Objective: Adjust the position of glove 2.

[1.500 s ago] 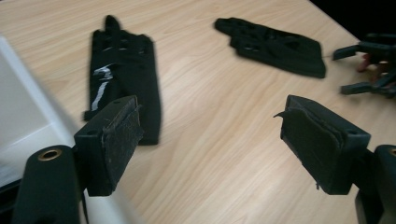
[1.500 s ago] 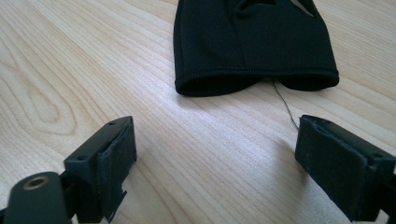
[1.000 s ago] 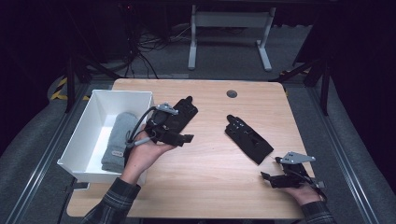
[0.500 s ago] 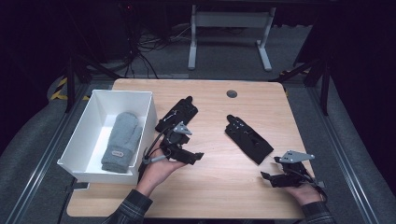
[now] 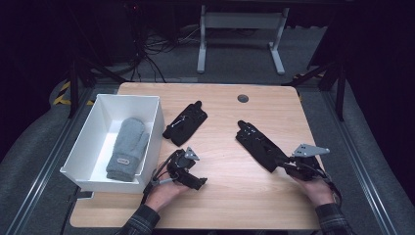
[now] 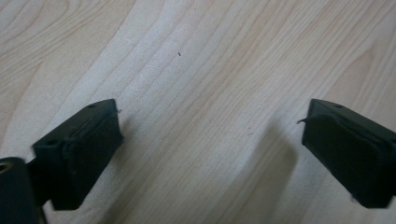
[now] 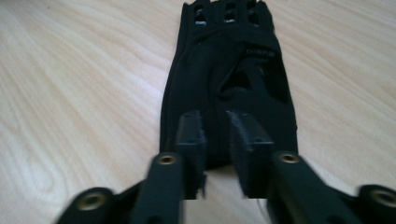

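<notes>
The desk is a light wooden surface occupying the centre of the high view.

Right gripper: located at the lower right of the high view, held in the person's right hand. In the right gripper view its fingers stand close together over the near cuff edge of a black fingerless glove. The fingers have just been closing. A narrow gap remains between them, with the cuff of the glove lying in and under that gap; whether the pads already press on the fabric cannot be told. In the high view this glove lies right of centre, running diagonally from upper left to lower right, with its lower end at the gripper.

Left gripper: located at the lower centre-left of the high view, held in the person's left hand. In the left gripper view its fingers stand wide apart above bare desk wood, with nothing between them. They have just been opening.

A second black glove lies flat on the desk above the left gripper, well apart from it, just beside the white bin.

The white bin occupies the left of the high view, at the desk's left edge. A grey mitten lies inside it.
</notes>
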`<state>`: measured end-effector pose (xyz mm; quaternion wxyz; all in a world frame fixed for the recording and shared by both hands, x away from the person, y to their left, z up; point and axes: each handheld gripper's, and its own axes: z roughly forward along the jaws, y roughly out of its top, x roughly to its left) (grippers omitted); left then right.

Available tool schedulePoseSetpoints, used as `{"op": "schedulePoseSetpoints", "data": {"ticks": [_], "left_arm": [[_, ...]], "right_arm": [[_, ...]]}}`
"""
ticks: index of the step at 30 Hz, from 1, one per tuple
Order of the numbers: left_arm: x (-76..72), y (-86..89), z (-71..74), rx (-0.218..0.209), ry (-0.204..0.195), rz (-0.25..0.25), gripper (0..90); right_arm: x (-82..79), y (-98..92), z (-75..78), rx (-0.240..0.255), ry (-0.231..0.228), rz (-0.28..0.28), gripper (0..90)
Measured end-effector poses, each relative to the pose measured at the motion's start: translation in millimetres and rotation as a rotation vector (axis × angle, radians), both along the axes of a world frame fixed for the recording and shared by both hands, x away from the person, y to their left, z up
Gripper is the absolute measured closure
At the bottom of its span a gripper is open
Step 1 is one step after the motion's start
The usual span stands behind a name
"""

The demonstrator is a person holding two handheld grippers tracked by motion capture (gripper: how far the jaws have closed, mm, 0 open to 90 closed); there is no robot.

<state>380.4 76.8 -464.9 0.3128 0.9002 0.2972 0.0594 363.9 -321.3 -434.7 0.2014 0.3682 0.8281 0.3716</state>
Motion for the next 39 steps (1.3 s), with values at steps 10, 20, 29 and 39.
{"op": "schedulePoseSetpoints", "data": {"ticks": [10,20,29,39], "left_arm": [[-5.6,4.6,-8.3,-0.01,-0.079,-0.023,0.0],[-7.8,9.2,-12.9,-0.056,-0.116,-0.035,0.0],[-7.7,9.2,-12.9,-0.057,-0.115,-0.036,0.1],[-7.8,9.0,-12.9,-0.057,-0.115,-0.036,0.2]], "right_arm": [[37.7,6.8,-3.9,-0.001,0.026,0.014,90.0],[60.4,17.2,-16.7,-0.061,0.054,0.014,90.0],[52.0,16.0,-15.9,-0.07,0.068,0.02,90.0],[27.7,19.9,-15.4,-0.064,0.09,0.059,90.0]]}}
